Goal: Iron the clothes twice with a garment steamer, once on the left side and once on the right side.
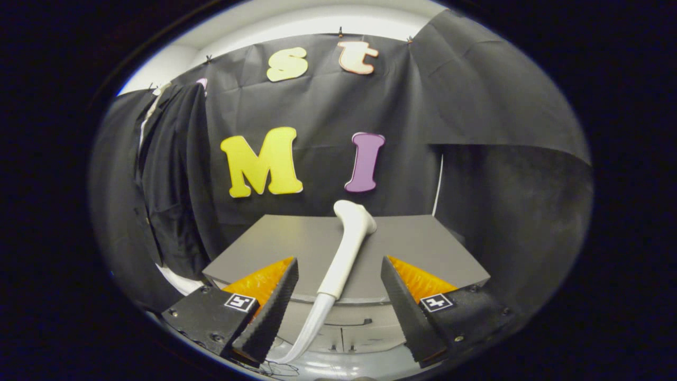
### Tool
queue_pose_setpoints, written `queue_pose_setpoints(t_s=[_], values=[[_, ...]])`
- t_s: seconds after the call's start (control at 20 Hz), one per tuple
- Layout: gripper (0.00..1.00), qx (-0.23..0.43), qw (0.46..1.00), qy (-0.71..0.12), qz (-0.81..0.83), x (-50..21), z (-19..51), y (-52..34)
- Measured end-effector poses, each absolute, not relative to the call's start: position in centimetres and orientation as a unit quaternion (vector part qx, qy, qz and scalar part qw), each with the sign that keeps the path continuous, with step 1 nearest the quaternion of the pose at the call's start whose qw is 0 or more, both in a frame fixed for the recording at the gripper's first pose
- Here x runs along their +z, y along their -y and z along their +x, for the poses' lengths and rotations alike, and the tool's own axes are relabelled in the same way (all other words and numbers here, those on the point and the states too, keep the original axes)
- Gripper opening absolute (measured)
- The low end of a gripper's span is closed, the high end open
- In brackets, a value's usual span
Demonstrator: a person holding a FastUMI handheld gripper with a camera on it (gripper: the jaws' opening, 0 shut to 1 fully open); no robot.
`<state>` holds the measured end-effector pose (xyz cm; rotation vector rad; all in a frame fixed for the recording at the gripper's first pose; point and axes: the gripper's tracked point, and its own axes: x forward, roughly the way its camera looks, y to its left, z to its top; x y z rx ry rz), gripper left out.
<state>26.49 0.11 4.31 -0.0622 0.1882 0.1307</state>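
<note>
A: Gripper point(338, 286) sits in front of the table point(423, 248), fingers spread wide, nothing pinched. The steamer point(346, 248) lies on the table, its flared head toward the back, its handle running to the front edge, and its hose point(309, 330) dropping off that edge between the fingers.

B: Touching it?

A: No. Both fingers stand apart from the handle, one on each side. The step in hand looks like the pickup.

B: How should the person take it?

A: Judgement only: push forward until the handle lies deep between the fingers, then close on the straight part above the hose joint, not on the hose, which would likely flex and slip. Keep the handle centred so both pads bear evenly. Lift with slack in the hose before swinging toward the garment.

B: Where's the garment?

A: Dark clothing point(169, 180) hangs left of the table against the booth wall, well apart from the steamer.

B: Count?

A: One steamer, one hose, one table, one gripper with two fingers. Garments: at least one; the dark folds may hide layers, cannot tell.
</note>
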Motion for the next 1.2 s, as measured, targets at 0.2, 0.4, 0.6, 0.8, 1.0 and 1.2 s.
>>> queue_pose_setpoints(t_s=[0.2, 0.4, 0.6, 0.8, 1.0, 1.2], values=[[0.98, 0.078, 0.987, -0.141, -0.009, 1.4, 31.2, 0.2], [0.95, 0.095, 0.979, -0.178, 0.011, -0.6, 34.6, 0.0], [0.88, 0.112, 0.974, -0.198, 0.015, -1.3, 36.5, -0.9], [0.77, 0.105, 0.972, -0.208, 0.019, -1.4, 37.4, -0.9], [0.61, 0.110, 0.970, -0.214, 0.037, -1.4, 37.5, -1.6], [0.48, 0.129, 0.968, -0.206, 0.058, -0.6, 36.9, -2.2]])
